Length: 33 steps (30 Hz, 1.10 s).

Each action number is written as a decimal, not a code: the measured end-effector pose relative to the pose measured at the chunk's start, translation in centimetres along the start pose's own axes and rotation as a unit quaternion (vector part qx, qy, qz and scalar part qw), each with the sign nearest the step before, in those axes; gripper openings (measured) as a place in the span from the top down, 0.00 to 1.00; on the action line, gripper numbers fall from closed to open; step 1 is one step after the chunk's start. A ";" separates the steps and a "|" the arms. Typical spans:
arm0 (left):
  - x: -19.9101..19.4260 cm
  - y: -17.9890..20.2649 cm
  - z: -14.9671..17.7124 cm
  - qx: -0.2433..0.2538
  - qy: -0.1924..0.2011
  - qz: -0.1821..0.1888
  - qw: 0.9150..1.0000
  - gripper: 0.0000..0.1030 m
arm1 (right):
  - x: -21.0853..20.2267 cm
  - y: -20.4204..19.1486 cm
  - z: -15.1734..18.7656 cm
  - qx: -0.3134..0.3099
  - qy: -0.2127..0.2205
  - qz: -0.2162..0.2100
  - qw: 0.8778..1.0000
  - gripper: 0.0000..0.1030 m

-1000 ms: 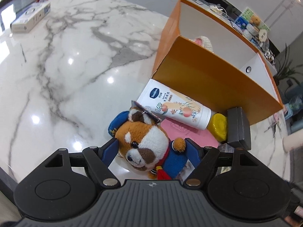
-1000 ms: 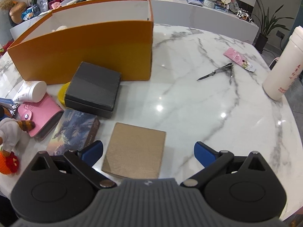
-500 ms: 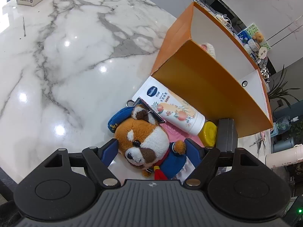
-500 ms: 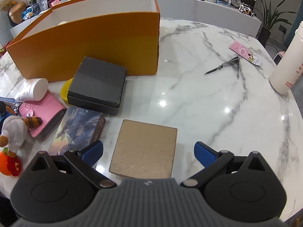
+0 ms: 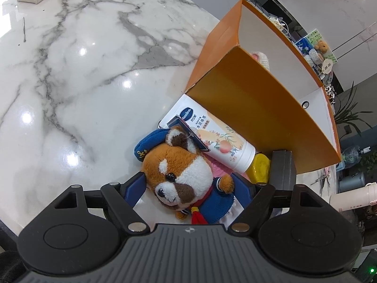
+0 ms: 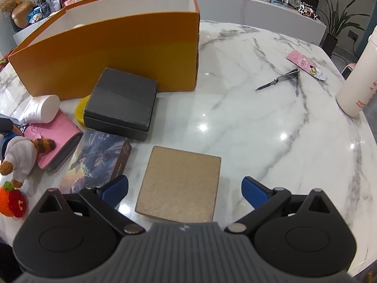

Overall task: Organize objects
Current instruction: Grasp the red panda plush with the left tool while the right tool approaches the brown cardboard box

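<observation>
Left claw (image 5: pixel 188 188) is closing its blue pads around the plush red panda (image 5: pixel 181 172), which is lying on the marble bench (image 5: pixel 82 70) beside the lotion tube (image 5: pixel 212 136). Judged next: lifting it over the orange box (image 5: pixel 259 99) wall. Right claw (image 6: pixel 185 188) is spread wide, straddling the tan pad (image 6: pixel 181 184), gripping nothing. Grey box (image 6: pixel 122 101) and pink wallet (image 6: pixel 51 139) are crowding the route.

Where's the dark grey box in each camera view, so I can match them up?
Left wrist: grey box at lower right, edge-on, partly hidden behind the fingers.
Right wrist: grey box left of centre, top face showing.
Shared landmark: the orange box just behind it.
</observation>
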<state>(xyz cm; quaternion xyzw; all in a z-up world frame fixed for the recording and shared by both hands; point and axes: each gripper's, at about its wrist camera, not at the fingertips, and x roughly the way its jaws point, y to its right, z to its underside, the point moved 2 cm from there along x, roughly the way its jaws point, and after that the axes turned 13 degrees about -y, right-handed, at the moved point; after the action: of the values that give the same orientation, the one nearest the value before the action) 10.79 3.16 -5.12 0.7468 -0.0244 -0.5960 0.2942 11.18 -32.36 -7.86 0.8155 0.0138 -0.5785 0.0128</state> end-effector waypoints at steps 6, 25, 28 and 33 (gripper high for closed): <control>0.8 0.2 0.4 0.006 -0.004 -0.010 1.000 0.11 | 0.2 -0.4 0.0 -0.010 0.001 0.012 1.000 0.01; 1.4 -0.3 0.4 -0.007 -0.014 0.014 1.000 0.14 | 0.9 -0.2 -0.1 0.004 -0.004 0.012 1.000 0.11; 1.4 -0.2 0.5 -0.004 -0.010 0.014 1.000 0.17 | 1.0 -0.2 -0.1 0.005 -0.007 0.007 1.000 0.24; 1.2 -0.4 0.5 -0.010 -0.009 0.024 1.000 0.23 | 0.9 -0.2 -0.1 0.007 -0.008 -0.007 1.000 0.31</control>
<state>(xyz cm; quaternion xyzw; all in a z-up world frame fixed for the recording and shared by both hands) 10.57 2.84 -6.44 0.7376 -0.0384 -0.5957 0.3157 11.55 -32.19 -8.72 0.8108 0.0153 -0.5851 0.0035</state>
